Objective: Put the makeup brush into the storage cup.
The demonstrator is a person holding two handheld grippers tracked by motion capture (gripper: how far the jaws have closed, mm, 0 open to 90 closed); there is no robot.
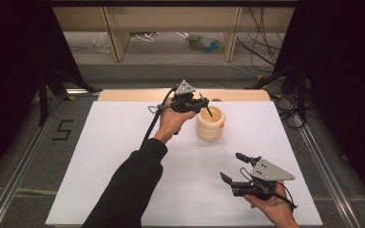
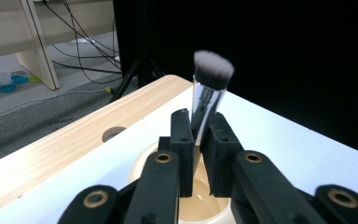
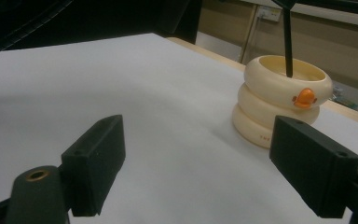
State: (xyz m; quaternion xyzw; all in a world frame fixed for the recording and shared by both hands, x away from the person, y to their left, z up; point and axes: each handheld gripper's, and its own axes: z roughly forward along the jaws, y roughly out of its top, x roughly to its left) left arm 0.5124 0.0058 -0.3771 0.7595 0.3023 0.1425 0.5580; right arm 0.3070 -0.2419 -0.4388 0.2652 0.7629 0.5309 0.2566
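Note:
A cream cup (image 1: pixel 210 124) shaped like stacked rings stands upright at the back middle of the white table, with a small orange mark on its side (image 3: pixel 304 98). My left gripper (image 1: pixel 201 101) hovers just over its rim, shut on a makeup brush (image 2: pixel 207 95). The brush's grey-white bristles point up past the jaws, and its thin black handle (image 3: pixel 287 42) slants down into the cup (image 2: pixel 138 164). My right gripper (image 1: pixel 232 166) rests low near the front right, open with nothing between its fingers (image 3: pixel 200 140), facing the cup (image 3: pixel 279 100) from a distance.
A white sheet (image 1: pixel 123 156) covers the table, with a bare wooden strip (image 1: pixel 133 95) along the far edge and a round hole (image 2: pixel 113 133) in it near the cup. Past the table lie floor cables, shelf legs and dark curtains on both sides.

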